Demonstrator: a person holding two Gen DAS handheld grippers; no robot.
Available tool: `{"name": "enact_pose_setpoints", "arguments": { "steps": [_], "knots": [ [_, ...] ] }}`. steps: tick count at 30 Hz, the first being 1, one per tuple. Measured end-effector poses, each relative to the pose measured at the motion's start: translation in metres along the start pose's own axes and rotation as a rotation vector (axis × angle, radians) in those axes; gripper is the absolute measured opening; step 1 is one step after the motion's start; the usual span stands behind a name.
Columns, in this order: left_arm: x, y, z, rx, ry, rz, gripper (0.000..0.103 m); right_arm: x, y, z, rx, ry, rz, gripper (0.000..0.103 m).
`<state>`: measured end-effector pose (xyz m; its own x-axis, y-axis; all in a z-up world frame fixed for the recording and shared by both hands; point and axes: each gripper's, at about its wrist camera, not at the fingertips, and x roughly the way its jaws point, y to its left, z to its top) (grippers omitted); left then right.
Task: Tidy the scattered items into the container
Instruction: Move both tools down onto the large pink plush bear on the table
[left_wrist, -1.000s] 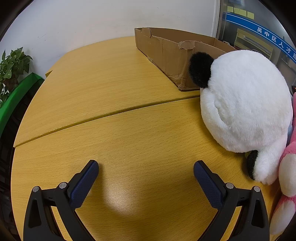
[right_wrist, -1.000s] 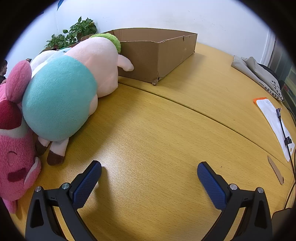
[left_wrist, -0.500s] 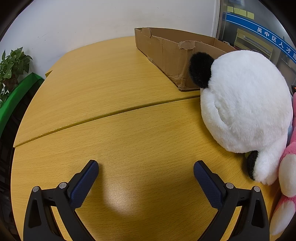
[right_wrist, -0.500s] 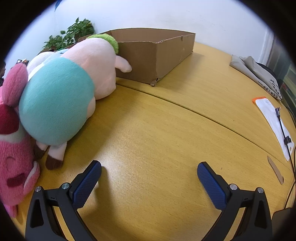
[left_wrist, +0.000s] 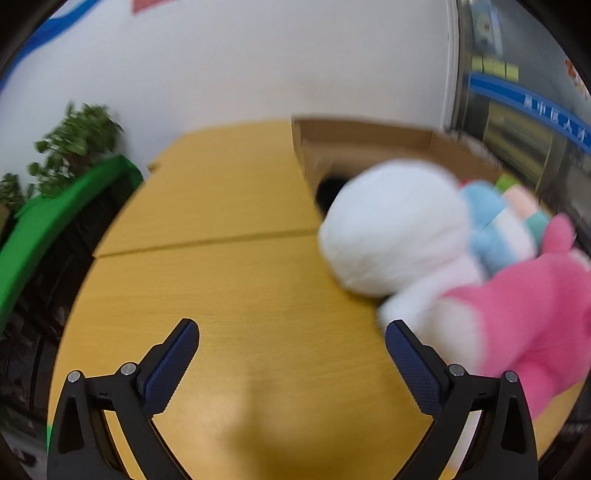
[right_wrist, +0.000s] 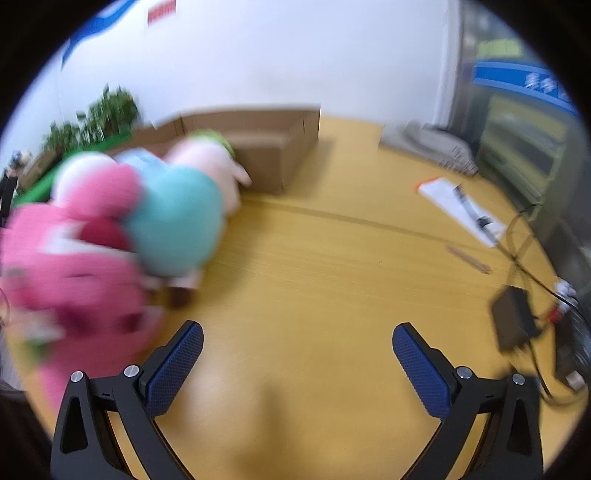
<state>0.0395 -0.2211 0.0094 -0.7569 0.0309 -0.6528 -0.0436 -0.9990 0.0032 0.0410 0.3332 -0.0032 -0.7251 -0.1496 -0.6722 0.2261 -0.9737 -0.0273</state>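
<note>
Two tools: the left tool (left_wrist: 291, 354) and the right tool (right_wrist: 297, 356) are both seen spread wide, nothing held between the pads.
Toys: the white plush (left_wrist: 395, 229) and pink plush (left_wrist: 524, 314) are piled at the right of the left view; the teal-shirted plush (right_wrist: 177, 218) is seen left of centre in the right view, touching the pink one.
Container: the cardboard box (left_wrist: 369, 142) is set on the counter (left_wrist: 229, 280) just behind the pile, upper centre.
Advice: one toy is best taken at a time, the nearest pink one probably first; a deep bite into the soft body is advised.
Blur: fine contact cannot be judged.
</note>
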Motion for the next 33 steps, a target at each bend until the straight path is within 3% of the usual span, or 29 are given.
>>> {"name": "enact_pose_setpoints", "arguments": {
  "steps": [4, 7, 9, 13, 16, 20, 33],
  "knots": [
    [-0.071, -0.058, -0.001, -0.062, -0.116, 0.059, 0.103, -0.066, 0.061, 0.006, -0.035, -0.161, 0.079, 0.102],
    [-0.092, -0.105, -0.004, -0.038, -0.117, -0.053, 0.103, -0.083, 0.103, 0.013, -0.025, -0.238, 0.135, 0.102],
    [-0.100, -0.137, -0.012, -0.035, -0.101, -0.151, 0.103, -0.080, 0.121, 0.020, 0.021, -0.248, 0.161, 0.102],
    [-0.099, -0.174, -0.018, -0.013, -0.096, -0.184, 0.103, -0.060, 0.145, 0.021, 0.131, -0.169, 0.162, 0.102],
    [-0.096, -0.178, -0.019, -0.008, -0.072, -0.202, 0.103, -0.052, 0.153, 0.012, 0.163, -0.096, 0.091, 0.102],
    [-0.083, -0.179, -0.024, -0.034, -0.030, -0.199, 0.103, -0.050, 0.150, 0.005, 0.164, -0.083, -0.010, 0.102],
    [-0.051, -0.179, -0.021, -0.086, 0.057, -0.336, 0.103, -0.037, 0.150, 0.011, 0.126, -0.057, -0.063, 0.102]
  ]
}}
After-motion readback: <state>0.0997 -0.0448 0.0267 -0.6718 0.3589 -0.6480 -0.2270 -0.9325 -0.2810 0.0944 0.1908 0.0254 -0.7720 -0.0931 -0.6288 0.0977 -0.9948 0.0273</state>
